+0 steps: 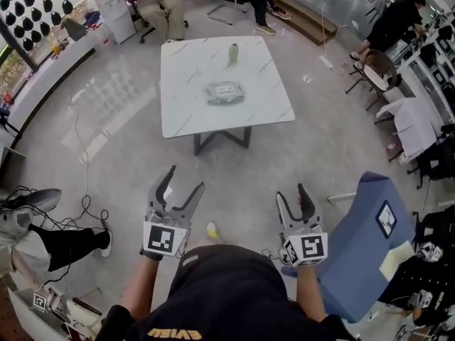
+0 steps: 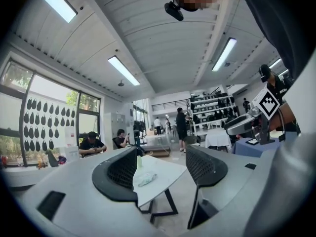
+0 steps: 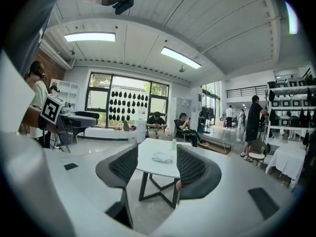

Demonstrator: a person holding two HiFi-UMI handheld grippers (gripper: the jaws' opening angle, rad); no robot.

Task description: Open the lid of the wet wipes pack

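Where the floor (image 1: 106, 112) gleams, a table (image 1: 186, 116) holds wipes (image 1: 225, 92).

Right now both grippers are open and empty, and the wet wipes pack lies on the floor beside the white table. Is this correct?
Not fully. The left gripper and right gripper are open and empty, but the wet wipes pack lies on the white table itself; the head view shows it.

shirt: we're in a black tee (image 1: 227, 290), yellow lettering (image 1: 169, 333)
tongs: our left tongs (image 1: 185, 180) and right tongs (image 1: 291, 192), grey, black-and-white marker cubes (image 1: 161, 239)
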